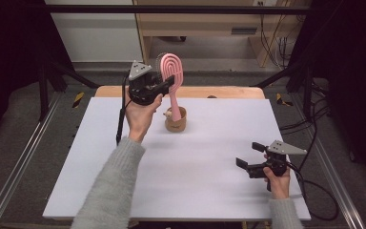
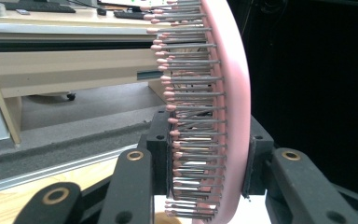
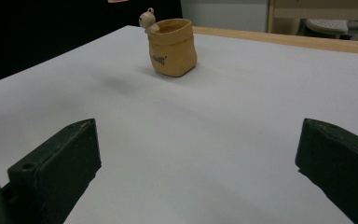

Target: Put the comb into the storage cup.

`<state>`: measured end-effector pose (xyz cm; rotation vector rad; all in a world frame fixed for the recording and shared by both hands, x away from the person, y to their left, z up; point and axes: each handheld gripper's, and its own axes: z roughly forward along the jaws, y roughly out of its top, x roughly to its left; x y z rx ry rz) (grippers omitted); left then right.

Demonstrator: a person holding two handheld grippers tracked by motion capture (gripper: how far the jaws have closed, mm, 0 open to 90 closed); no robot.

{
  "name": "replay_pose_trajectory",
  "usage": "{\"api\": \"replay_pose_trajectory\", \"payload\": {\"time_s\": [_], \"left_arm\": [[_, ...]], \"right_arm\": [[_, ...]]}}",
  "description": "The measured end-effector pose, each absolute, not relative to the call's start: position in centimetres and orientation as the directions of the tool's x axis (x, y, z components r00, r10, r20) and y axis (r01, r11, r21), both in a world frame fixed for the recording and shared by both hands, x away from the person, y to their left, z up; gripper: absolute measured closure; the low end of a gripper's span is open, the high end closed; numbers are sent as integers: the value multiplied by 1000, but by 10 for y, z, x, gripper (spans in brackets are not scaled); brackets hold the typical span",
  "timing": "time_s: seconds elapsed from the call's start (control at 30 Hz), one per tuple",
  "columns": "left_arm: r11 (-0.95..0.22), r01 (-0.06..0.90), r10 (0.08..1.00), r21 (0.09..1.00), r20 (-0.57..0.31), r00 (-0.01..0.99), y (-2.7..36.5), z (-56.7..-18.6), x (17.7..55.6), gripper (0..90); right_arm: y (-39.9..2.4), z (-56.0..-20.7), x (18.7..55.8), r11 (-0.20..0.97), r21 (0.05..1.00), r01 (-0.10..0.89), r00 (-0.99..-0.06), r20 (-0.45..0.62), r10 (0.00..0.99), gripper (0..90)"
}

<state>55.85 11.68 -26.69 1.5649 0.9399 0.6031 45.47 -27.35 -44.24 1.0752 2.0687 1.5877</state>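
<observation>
Pink brush [image 1: 172,71] clamped in the left gripper [image 1: 167,82], upright over the pot [image 1: 176,121].

Oval looped head, pink-tipped metal bristles, its handle pointing down at the tan pot's mouth. The right gripper [image 1: 249,155], jaws wide apart and holding nothing, rests near the table's [image 1: 209,181] right edge; bare white top lies between.

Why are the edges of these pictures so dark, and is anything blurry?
High view: black curtains flank the evenly lit white table. Left gripper view: the pink hairbrush is close but fairly sharp, background soft. Right gripper view: the near jaws blur, the tan pot stays clear.
</observation>
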Motion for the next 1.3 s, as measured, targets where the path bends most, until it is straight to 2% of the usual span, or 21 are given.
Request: {"api": "replay_pose_trajectory", "payload": {"time_s": [1.3], "left_arm": [[-65, 251, 841, 966, -83, 534, 98, -283, 602, 634]], "right_arm": [[-274, -442, 454, 100, 925, 368, -668, 188, 720, 4]]}}
